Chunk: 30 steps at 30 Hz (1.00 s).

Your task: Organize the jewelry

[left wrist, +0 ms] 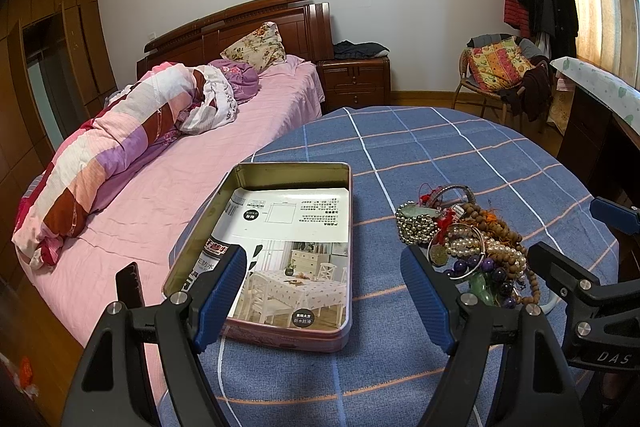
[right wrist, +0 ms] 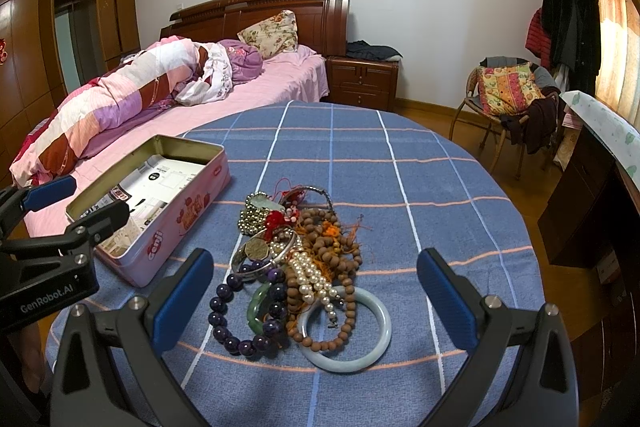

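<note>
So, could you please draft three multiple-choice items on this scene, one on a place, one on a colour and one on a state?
1. Where does the jewelry pile lie?
A. inside the tin
B. on the blue checked cloth, to the right of the tin
C. on the bed

2. What colour is the beaded bracelet at the pile's near left edge?
A. dark purple
B. yellow
C. white

3. How is the right gripper set?
A. shut on the pale bangle
B. shut on nothing
C. open, holding nothing

Answers: 1 B, the pile rests on the tablecloth beside the tin. 2 A, its large beads are dark purple. 3 C, its blue pads stand wide apart around the pile.
</note>
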### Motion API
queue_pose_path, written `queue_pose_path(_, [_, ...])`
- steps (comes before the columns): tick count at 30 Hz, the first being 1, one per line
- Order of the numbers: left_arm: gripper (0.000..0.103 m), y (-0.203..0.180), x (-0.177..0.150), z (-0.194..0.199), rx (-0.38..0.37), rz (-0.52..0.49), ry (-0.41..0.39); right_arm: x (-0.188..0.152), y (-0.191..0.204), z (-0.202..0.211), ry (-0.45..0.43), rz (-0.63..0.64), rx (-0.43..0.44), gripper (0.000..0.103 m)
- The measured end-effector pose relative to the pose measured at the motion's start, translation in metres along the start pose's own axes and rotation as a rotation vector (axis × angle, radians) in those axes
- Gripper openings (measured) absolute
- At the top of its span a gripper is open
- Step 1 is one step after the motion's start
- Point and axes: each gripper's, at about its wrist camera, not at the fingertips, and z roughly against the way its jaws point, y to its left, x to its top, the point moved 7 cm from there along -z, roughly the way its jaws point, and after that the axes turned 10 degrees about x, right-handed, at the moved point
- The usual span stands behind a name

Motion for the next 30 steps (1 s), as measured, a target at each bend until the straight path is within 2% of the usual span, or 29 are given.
queue_pose_path(11, [0.079, 0.004, -0.004, -0.001, 0.002, -0.002, 0.009, -0.007, 0.004, -0.003, 0.022, 0.012, 0.000, 0.103])
queue_pose_path(17, [0.079, -0.002, -0.005, -0.010, -0.016, -0.002, 0.034, -0.006, -0.015, -0.007, 0.037, -0.008, -0.023, 0.103])
queue_pose_path(24, [0.079, -0.041, -0.007, -0.024, -0.095, -0.083, 0.061, -0.013, -0.057, -0.012, 0.061, -0.087, -0.060, 0.103])
queue_pose_path(27, [0.079, -0.062, -0.010, -0.029, -0.120, -0.129, 0.065, -0.016, -0.066, -0.015, 0.078, -0.108, -0.059, 0.097])
queue_pose_path(30, [0.079, -0.080, -0.010, -0.032, -0.157, -0.156, 0.063, -0.020, -0.070, -0.017, 0.089, -0.108, -0.062, 0.097])
